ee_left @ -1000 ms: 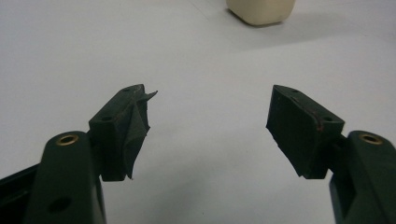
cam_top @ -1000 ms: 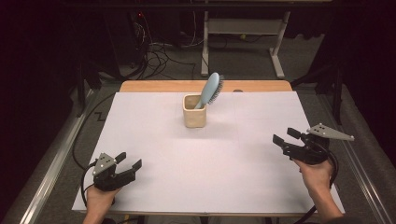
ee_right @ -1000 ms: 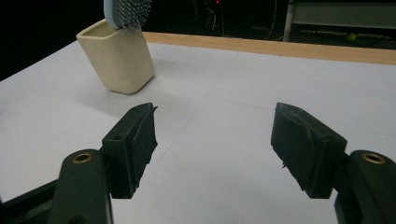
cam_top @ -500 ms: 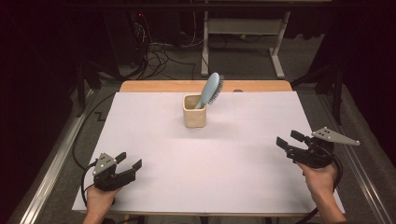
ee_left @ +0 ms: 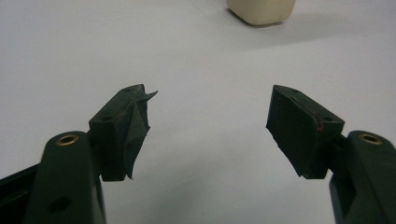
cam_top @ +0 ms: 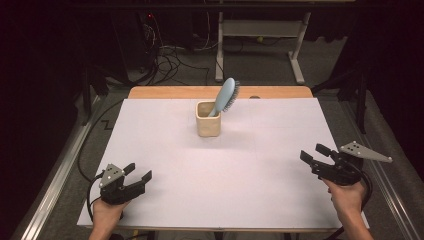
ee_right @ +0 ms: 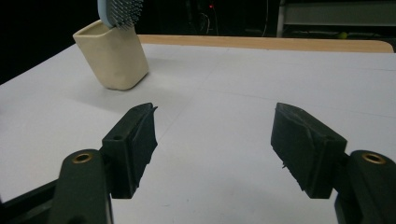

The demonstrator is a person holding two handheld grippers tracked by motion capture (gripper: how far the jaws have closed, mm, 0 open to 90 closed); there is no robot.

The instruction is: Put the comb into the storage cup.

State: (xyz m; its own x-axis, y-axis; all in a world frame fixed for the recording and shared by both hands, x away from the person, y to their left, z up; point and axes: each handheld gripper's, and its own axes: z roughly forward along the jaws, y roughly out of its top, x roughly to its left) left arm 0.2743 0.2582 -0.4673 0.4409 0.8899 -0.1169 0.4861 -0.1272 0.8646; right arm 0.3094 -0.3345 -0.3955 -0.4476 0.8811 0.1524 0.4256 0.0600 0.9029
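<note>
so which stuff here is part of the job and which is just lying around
Part of the job:
- brush, standing handle-down in the cup
- cup, upright on the white sheet
- left gripper, open, holding nothing
- right gripper, open, holding nothing

Just lying about:
- white sheet covering the table
- cables on the floor beyond the table
- metal stand at the back

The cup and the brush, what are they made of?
The cup looks like matte cream ceramic or plastic: thick walls, dull smooth sides. The brush looks like smooth pale-blue plastic, with thin dark bristles, maybe metal or nylon.
</note>
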